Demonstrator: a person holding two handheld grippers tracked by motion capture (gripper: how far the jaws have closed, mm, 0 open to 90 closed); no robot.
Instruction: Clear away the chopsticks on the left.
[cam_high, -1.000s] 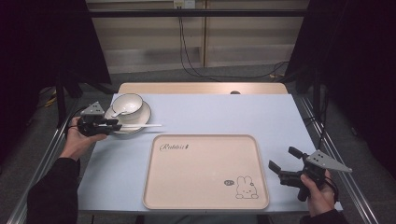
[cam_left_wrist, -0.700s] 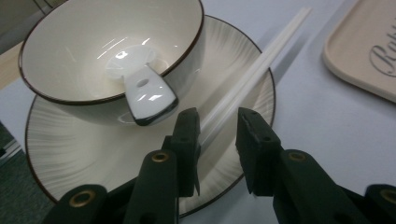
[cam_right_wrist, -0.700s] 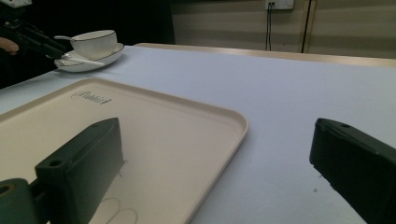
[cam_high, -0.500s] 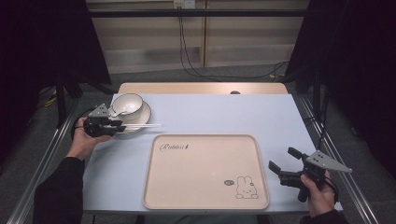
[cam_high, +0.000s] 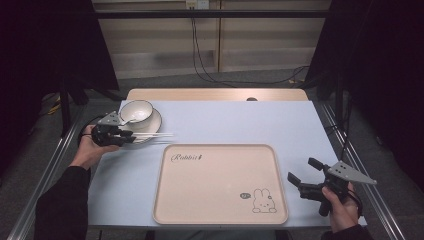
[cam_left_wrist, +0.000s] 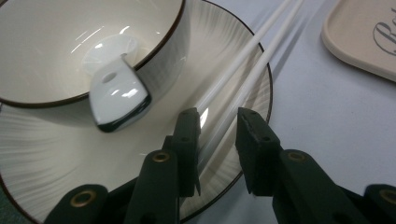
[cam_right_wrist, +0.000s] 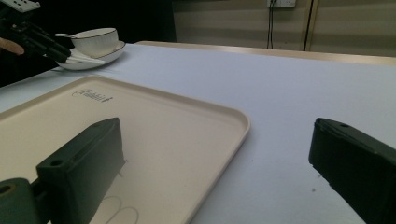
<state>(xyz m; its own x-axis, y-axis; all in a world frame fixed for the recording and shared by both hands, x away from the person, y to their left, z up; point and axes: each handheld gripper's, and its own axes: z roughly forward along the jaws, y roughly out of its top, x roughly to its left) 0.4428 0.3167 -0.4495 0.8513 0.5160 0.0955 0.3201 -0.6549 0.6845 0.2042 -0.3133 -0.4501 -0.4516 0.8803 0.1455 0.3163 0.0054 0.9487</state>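
Step in hand: picking up the pair of white plastic chopsticks (cam_left_wrist: 243, 74) that lies across the shallow ribbed cream plate with a dark rim (cam_left_wrist: 70, 158).

Landmark is the plate. It sits at the far left of the pale blue table (cam_high: 225, 120), just beyond the corner of the beige rounded tray printed with a rabbit (cam_high: 220, 185). On the plate stands a cream bowl with a dark rim (cam_left_wrist: 70, 46), with a white ceramic spoon (cam_left_wrist: 116, 93) resting in it, handle over the rim. The chopsticks lie across the plate's tray-side part, tips running out past its rim toward the tray.

Left gripper (cam_left_wrist: 218, 140): over the plate's near edge, jaws narrow and just been closing, straddling the chopsticks. Pads look not quite pressed on them; a gap shows on each side.

Right gripper (cam_right_wrist: 215, 158): well away from the plate, at the tray's near right corner, jaws wide, holding nothing.

Next move, by my reading: finish closing on both sticks together, then lift level so neither slips or drags the plate.
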